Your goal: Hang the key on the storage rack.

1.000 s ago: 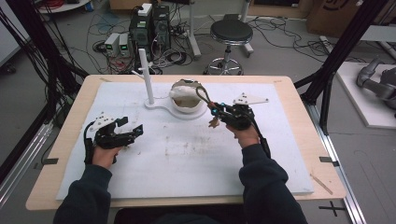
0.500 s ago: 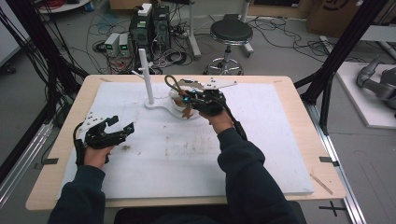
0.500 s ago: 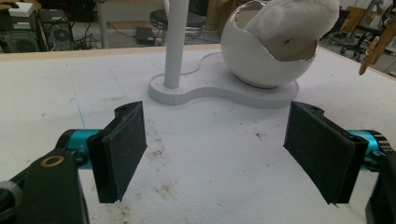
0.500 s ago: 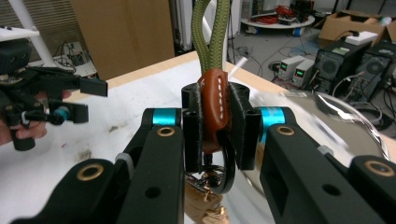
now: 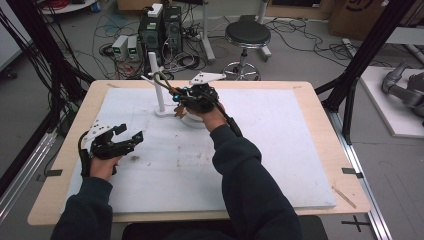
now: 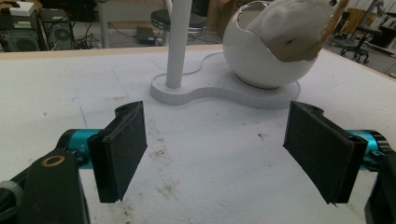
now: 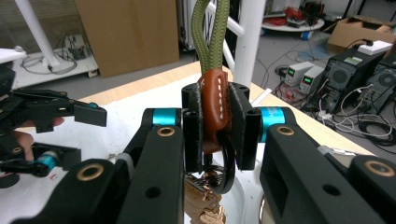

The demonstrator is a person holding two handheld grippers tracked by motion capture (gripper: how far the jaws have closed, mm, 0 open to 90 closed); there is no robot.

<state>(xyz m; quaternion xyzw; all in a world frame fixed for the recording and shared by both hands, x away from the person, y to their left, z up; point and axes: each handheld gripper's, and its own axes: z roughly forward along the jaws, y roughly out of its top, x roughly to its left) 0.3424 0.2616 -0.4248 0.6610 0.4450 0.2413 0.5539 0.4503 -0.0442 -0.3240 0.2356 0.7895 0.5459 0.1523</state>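
Note:
My right gripper [image 5: 177, 98] [image 7: 215, 116] is shut on the brown stitched leather tab [image 7: 215, 109] of a key fob. The fob's olive-green cord loop [image 7: 210, 32] [image 5: 161, 77] rises from the tab, right beside the white post [image 5: 155, 80] [image 7: 250, 42]. A black ring with keys [image 7: 219, 179] hangs under the jaws, above the white bowl [image 5: 192, 120] [image 6: 259, 58]. My left gripper [image 5: 131, 133] [image 6: 215, 135] stands open and holds nothing, low over the white mat at the near left, facing the post [image 6: 180, 42] and its flat base [image 6: 224, 95].
The white mat [image 5: 280, 150] covers most of the wooden table [image 5: 330, 125]. A pale blurred thing with a brown edge [image 6: 294, 28] hangs at the bowl's opening. Behind the table stand a stool [image 5: 247, 35] and electronics with cables [image 5: 160, 30].
My right gripper carried the key fob left, from right of the bowl to over it, with the cord loop now at the post. My left gripper shifted slightly left and nearer.

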